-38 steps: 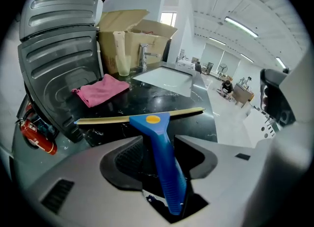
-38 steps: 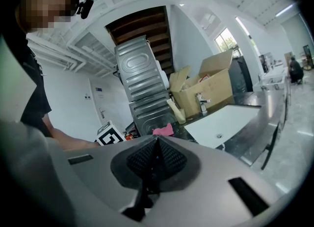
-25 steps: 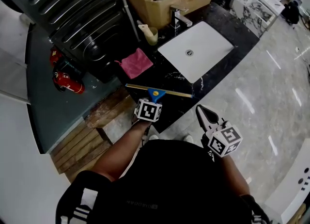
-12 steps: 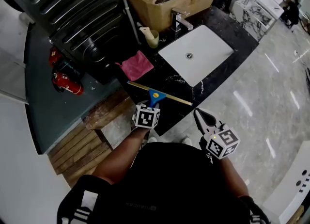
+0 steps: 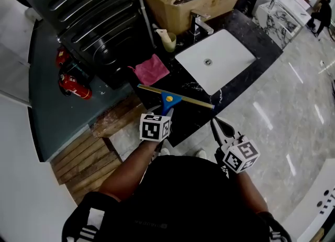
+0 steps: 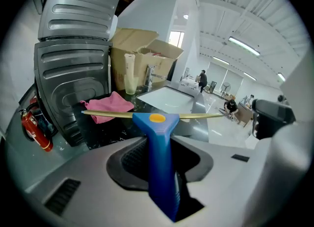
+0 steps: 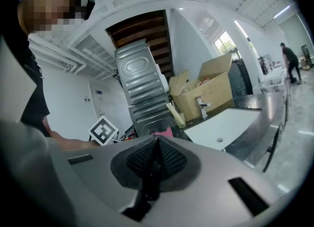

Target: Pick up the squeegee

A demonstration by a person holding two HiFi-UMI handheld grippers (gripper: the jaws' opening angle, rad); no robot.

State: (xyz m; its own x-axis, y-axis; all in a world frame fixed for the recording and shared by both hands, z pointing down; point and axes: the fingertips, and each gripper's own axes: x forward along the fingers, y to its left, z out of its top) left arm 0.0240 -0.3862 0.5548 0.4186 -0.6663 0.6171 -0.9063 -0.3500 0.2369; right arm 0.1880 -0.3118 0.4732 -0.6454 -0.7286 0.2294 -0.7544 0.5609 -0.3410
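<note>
Squeegee (image 5: 168, 98) sits in my left hand-held gripper (image 5: 166, 111): the 2 jaws pinch its blue handle from both sides. In the left gripper view the handle stands up out of the pads, with a yellow button near its top. The long thin blade runs crosswise above the dark table (image 5: 246, 26), near the front edge. The pink cloth (image 5: 151, 69) lies behind the blade's left end and the white sink (image 5: 220, 60) behind its right end. The blade looks clear of the table top, though I cannot be sure. My right hand-held gripper (image 5: 213, 122) hangs just off the table's front edge, over the pale floor (image 5: 282, 110), jaws pressed together with nothing between them. Behind the sink stand a faucet (image 5: 200, 24), a cup (image 5: 168, 41) and an open cardboard box (image 5: 183, 0).
</note>
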